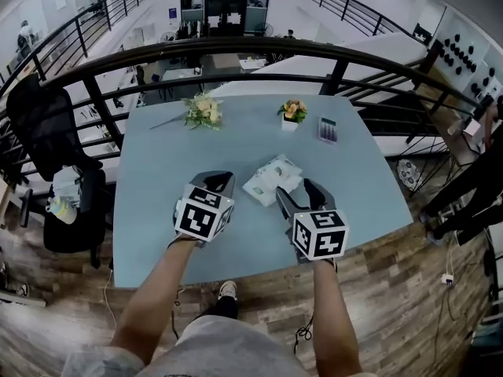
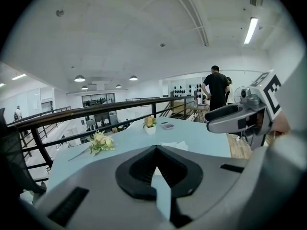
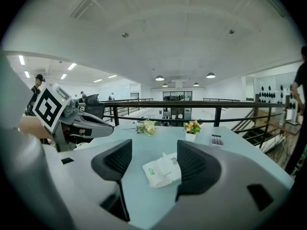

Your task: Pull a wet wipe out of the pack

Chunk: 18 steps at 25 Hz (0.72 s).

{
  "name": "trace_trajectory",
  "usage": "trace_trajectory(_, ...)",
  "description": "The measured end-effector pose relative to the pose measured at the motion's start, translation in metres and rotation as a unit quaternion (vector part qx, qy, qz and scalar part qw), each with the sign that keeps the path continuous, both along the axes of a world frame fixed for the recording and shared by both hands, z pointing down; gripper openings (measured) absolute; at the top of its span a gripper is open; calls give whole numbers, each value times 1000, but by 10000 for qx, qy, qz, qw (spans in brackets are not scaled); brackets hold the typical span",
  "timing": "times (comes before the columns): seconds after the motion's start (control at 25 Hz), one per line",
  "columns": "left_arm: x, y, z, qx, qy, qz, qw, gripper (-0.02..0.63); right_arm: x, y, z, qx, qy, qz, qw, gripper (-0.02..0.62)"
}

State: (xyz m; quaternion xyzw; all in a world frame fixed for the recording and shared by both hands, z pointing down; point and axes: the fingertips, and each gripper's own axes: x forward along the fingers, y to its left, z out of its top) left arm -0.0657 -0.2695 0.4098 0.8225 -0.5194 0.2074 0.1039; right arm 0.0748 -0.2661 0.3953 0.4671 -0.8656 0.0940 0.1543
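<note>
The wipe pack (image 1: 271,179) lies flat on the light blue table (image 1: 157,210), near the middle, with a white wipe poking up from its top. The right gripper (image 3: 153,148) has its jaws spread wide, and the pack shows between them, a little further out on the table and untouched. The left gripper (image 2: 154,150) sits to the left of the pack, its jaws pressed together on nothing. At the far edge stand a bunch of flowers (image 1: 203,110), a small flower pot (image 1: 291,113) and a calculator (image 1: 328,129)
</note>
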Motion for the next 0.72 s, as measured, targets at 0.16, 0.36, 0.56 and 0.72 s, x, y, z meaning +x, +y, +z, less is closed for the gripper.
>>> trace_trajectory(0.16, -3, -24, 3, -36, 7, 41, 10000, -5, -3, -23, 6, -98, 40, 51, 9999, 276)
trace_trajectory(0.36, -11, -48, 10, -76, 0, 26, 10000, -5, -9, -44, 16, -220, 146, 73, 9996, 276)
trace_trajectory(0.56, -14, -68, 23, -147, 5, 48, 9999, -5, -15, -58, 30, -356, 266, 97, 9990, 276)
trace_trajectory(0.72, -13, -79, 33, -224, 22, 125, 9997, -5, -19, -68, 40, -483, 379, 97, 9981, 276)
